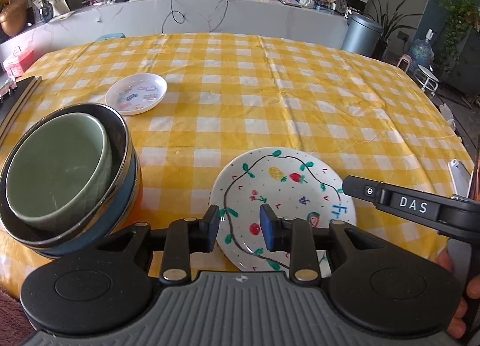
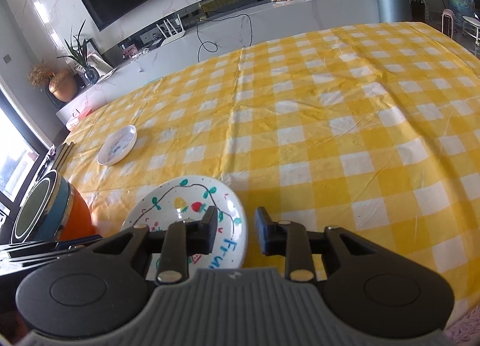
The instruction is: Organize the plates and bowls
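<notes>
A white plate painted with fruit [image 1: 279, 193] lies near the table's front edge; it also shows in the right wrist view [image 2: 186, 211]. My left gripper [image 1: 240, 226] is open, its jaws over the plate's near left rim. My right gripper [image 2: 235, 230] is open, straddling the plate's right rim; its body [image 1: 411, 205] shows at the right in the left wrist view. A green bowl [image 1: 57, 172] sits nested in a stack of steel, blue and orange bowls [image 1: 126, 196] at the left. A small white dish with pictures [image 1: 136, 93] lies farther back; it also shows in the right wrist view [image 2: 117, 145].
The table wears a yellow checked cloth [image 1: 300, 100]. Chopsticks on a dark tray [image 1: 21, 100] lie at the far left edge. A white counter [image 1: 210, 16] with a router, snacks and plants runs behind the table. A grey bin [image 1: 361, 34] stands at the back right.
</notes>
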